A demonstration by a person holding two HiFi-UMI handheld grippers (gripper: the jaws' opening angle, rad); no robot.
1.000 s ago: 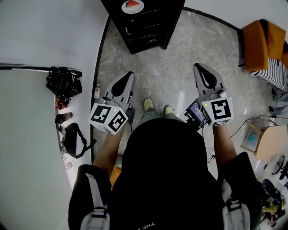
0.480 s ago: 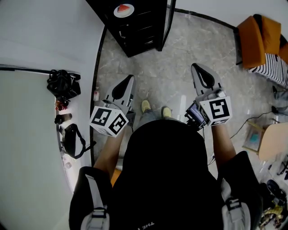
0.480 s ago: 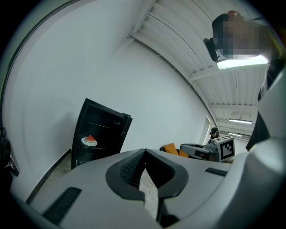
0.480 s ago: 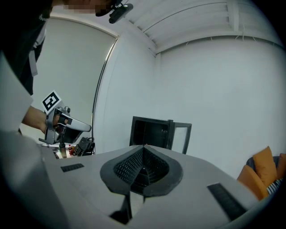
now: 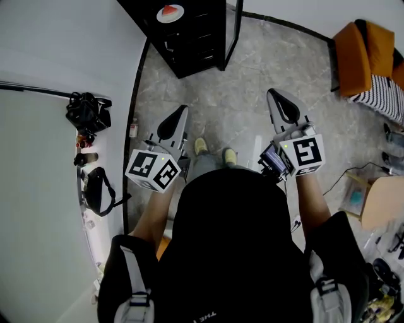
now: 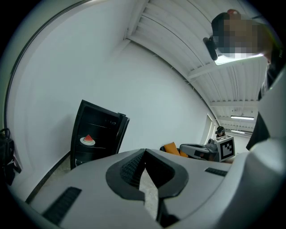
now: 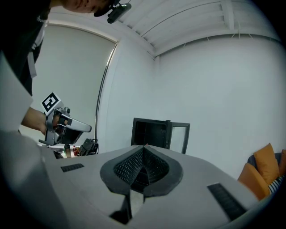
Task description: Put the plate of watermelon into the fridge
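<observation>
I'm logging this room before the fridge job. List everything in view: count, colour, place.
fridge: one, black, door open, far corner
plate: one, white, on a fridge shelf
watermelon: one piece, red, on the plate
bags: two, black, at left along the edge of the floor
seat: one, orange, far right
cable: one, black, floor at right
shoes: two, yellow, between the grippers
left gripper: one, grey, shut, empty
right gripper: one, grey, shut, empty
</observation>
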